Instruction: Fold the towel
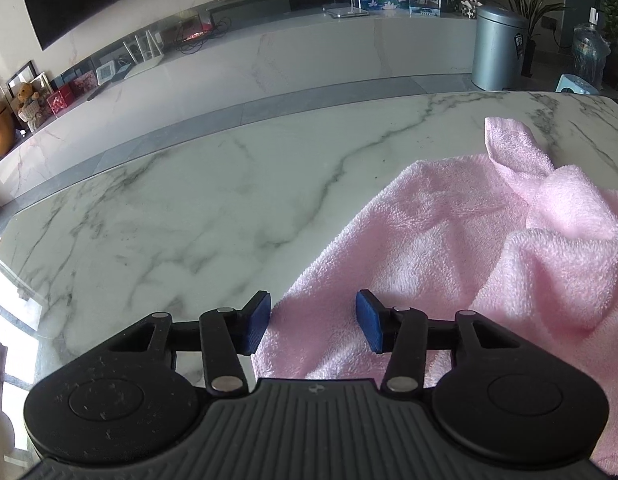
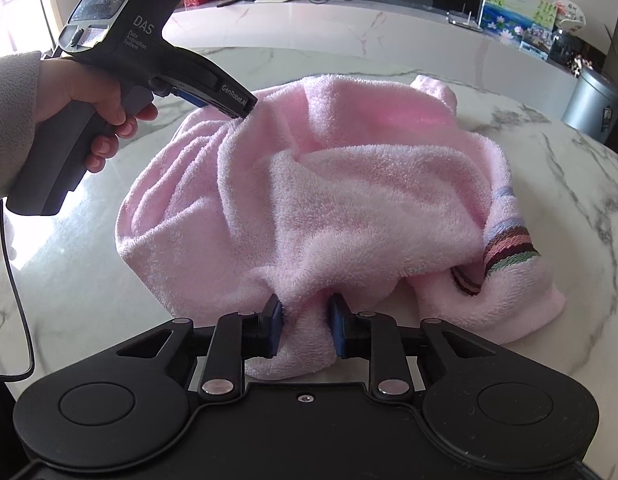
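Observation:
A crumpled pink towel (image 1: 429, 240) lies on the white marble table (image 1: 169, 220). My left gripper (image 1: 313, 322) sits low over the towel's near left edge. Its blue pads stand well apart, with cloth lying between them and no pinch showing. In the right wrist view the same towel (image 2: 349, 200) is heaped up, a striped band (image 2: 505, 252) showing at its right end. My right gripper (image 2: 306, 330) is shut on a bunched fold at the towel's near edge. A person's hand (image 2: 89, 100) holds the left gripper (image 2: 245, 112), whose tip meets the towel's far left side.
A grey bin (image 1: 497, 52) and a water bottle (image 1: 589, 52) stand on the floor beyond the table's far right edge. A long low marble bench (image 1: 309, 52) with small items runs behind. A black cable (image 2: 13, 280) hangs at the left.

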{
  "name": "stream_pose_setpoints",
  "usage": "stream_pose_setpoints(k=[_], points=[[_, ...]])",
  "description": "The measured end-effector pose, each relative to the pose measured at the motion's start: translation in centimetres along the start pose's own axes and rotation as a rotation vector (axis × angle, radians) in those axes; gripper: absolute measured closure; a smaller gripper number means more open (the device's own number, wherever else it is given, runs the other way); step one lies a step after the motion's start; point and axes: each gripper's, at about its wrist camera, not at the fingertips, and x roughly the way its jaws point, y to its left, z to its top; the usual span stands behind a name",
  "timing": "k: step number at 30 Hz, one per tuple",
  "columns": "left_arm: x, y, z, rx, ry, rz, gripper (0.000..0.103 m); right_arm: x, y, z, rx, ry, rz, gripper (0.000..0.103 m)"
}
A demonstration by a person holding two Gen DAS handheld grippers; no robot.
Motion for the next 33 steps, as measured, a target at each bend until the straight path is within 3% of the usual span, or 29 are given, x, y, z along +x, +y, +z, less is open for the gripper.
stream_pose_setpoints(k=[8,24,29,33], points=[[-0.5,1.0,-0.7,0.0,0.028,0.096,0.059,-0.5,-0.5,-0.5,-0.011,0.024,-0.034,0.084],[-5.2,5.9,-6.2,-0.098,0.118,0.257,0.059,0.0,-3.7,0.2,-0.018,0.056,-0.132,0.084],[-6.9,6.5,-7.6,-0.127,0.134,0.256,0.058,0.8,-5.0,1.2,-0.019,0.067,-0.153,0.084],[-8.0,6.0,-8.5,-0.114,0.129,0.256,0.058,1.1,-4.7,1.5,-0.098,0.078,-0.162,0.084]])
